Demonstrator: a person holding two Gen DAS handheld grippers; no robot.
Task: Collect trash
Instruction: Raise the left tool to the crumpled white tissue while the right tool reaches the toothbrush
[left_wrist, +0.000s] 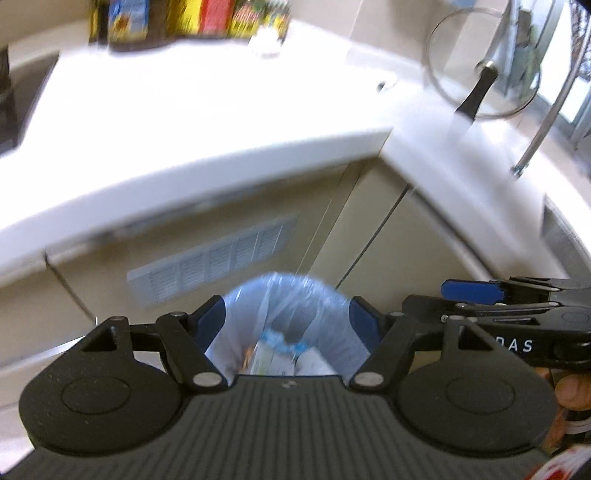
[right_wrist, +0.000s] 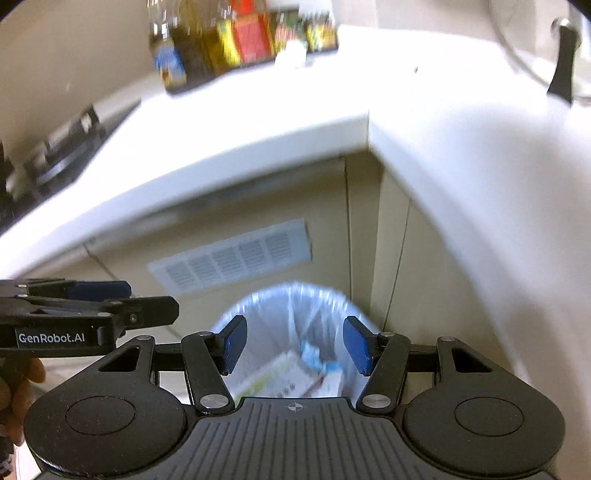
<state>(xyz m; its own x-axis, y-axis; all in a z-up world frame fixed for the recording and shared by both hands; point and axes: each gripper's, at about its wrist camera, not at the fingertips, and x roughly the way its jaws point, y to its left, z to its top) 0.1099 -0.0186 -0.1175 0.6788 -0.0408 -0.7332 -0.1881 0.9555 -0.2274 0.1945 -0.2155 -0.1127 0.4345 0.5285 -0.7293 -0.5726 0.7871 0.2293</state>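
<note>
A small bin lined with a pale blue plastic bag (left_wrist: 314, 295) stands on the floor against the cabinet corner; it also shows in the right wrist view (right_wrist: 258, 306). Paper and wrapper trash (right_wrist: 291, 373) lies inside it. My left gripper (left_wrist: 286, 317) hangs above the bin, jaws open and empty. My right gripper (right_wrist: 295, 345) also hangs above the bin, jaws open and empty. Each gripper shows from the side in the other's view: the right gripper (left_wrist: 480, 295), the left gripper (right_wrist: 110, 299).
A white L-shaped counter (left_wrist: 207, 122) wraps around the bin. Bottles and colourful packets (right_wrist: 243, 40) stand at its back. A glass pot lid (left_wrist: 484, 70) leans at the right. A stove (right_wrist: 59, 147) is at the left. A vent grille (right_wrist: 236, 258) is in the cabinet front.
</note>
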